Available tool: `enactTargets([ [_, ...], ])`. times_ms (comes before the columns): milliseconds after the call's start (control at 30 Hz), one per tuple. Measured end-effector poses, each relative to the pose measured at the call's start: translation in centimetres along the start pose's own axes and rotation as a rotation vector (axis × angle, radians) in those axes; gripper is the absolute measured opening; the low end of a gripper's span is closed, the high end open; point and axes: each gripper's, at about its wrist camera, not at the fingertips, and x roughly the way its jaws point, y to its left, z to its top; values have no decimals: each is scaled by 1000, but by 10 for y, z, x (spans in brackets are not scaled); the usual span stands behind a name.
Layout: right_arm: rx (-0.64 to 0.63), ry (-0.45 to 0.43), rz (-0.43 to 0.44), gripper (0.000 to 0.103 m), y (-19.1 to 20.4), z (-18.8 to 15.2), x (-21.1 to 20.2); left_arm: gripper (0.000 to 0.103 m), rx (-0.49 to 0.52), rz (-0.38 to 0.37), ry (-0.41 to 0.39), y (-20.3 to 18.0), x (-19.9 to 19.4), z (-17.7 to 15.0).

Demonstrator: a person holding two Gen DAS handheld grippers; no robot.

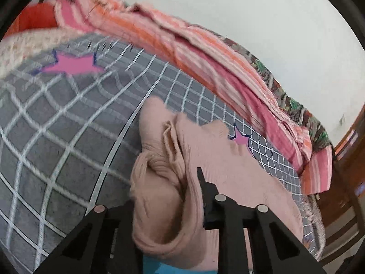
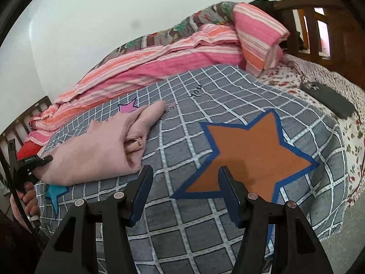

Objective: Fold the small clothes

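A dusty-pink knit garment [image 1: 230, 159] lies bunched on the grey checked blanket [image 1: 57, 141] with star patches. My left gripper [image 1: 173, 185] is shut on the near edge of this garment; cloth folds over and hides its left finger, and only the right finger [image 1: 202, 180] shows. In the right wrist view the pink garment [image 2: 100, 146] lies at the left, with the left gripper [image 2: 42, 161] clamped on its end, held by a hand [image 2: 27, 202]. My right gripper [image 2: 186, 171] stands open over the orange star [image 2: 248, 153], to the right of the garment, with nothing between its fingers.
A rumpled pink and orange striped blanket [image 2: 159, 64] runs along the wall side of the bed. A black phone [image 2: 328, 99] lies on the floral sheet [image 2: 285, 80] at the right. A wooden bed frame [image 2: 319, 29] stands behind, and the grey blanket's edge [image 2: 335, 223] drops off at the right.
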Motion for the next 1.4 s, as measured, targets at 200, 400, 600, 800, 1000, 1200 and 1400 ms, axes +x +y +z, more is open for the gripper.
enactTargets([
  [200,58,34,16,59,-17,-4,9,19,164,11,-33,-65,-16,18],
  [400,108,37,1,59,-33,2,4,18,336,-69,-34,-162,-14,17],
  [600,117,43,-54,59,-46,4,0,18,456,-208,111,-247,24,-51],
  [800,105,69,-77,59,-50,2,-4,31,602,-161,196,-271,57,-125],
  [1000,47,52,-53,59,-33,15,-6,57,521,-375,287,-254,36,-93],
  [1200,24,9,61,59,2,49,-4,61,477,-356,169,-204,7,-50],
  [1400,34,-4,218,59,46,77,9,61,420,-255,185,-152,22,-30],
])
